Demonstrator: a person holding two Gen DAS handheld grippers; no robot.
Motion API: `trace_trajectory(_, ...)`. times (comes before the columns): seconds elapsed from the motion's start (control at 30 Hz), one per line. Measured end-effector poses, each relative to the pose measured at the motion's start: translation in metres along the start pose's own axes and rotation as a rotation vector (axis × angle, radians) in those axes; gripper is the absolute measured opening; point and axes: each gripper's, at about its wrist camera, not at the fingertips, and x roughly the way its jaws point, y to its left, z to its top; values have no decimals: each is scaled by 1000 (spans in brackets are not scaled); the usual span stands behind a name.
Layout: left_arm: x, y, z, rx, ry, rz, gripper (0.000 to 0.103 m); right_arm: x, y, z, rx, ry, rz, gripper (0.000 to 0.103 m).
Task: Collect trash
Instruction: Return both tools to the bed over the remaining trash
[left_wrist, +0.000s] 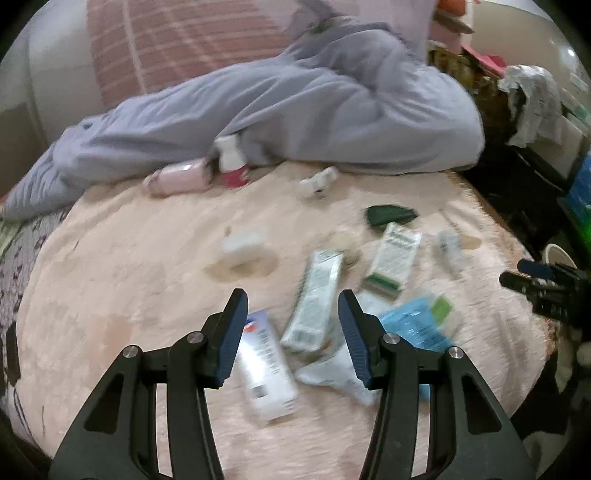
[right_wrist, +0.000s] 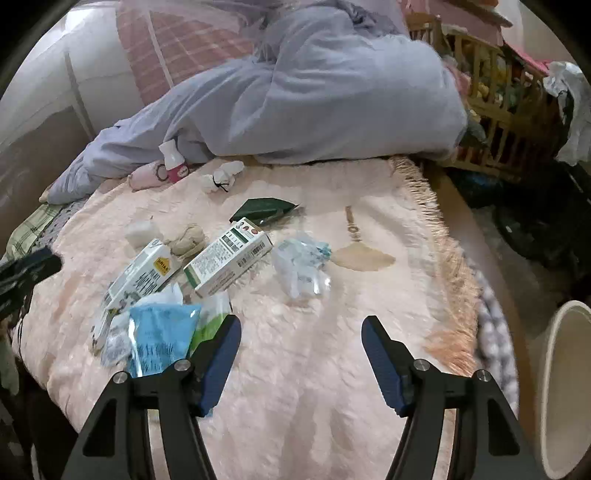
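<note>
Left gripper hovers spread and empty over the fuzzy pink blanket, a long white carton lying just beyond its tips with its long axis running near to far, so this hand looks nearer. Right gripper is spread too, nothing between its jaws, with the crinkly blue packet just left of it. Farther off lie a green-and-white box and crumpled clear plastic.
</note>
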Motion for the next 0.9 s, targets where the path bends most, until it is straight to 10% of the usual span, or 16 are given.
trace_trajectory(0.3,31,36,-12,-68,95,-51,49,57,-4,18,25,53,11,65)
trace_trajectory(0.63,108,-18,51,-25,184,-248,50,86,-16,34,41,49,38,65)
trace_trajectory(0.9,173,-57,84,139,281,-155,50,117,-11,45,-2,74,59,59)
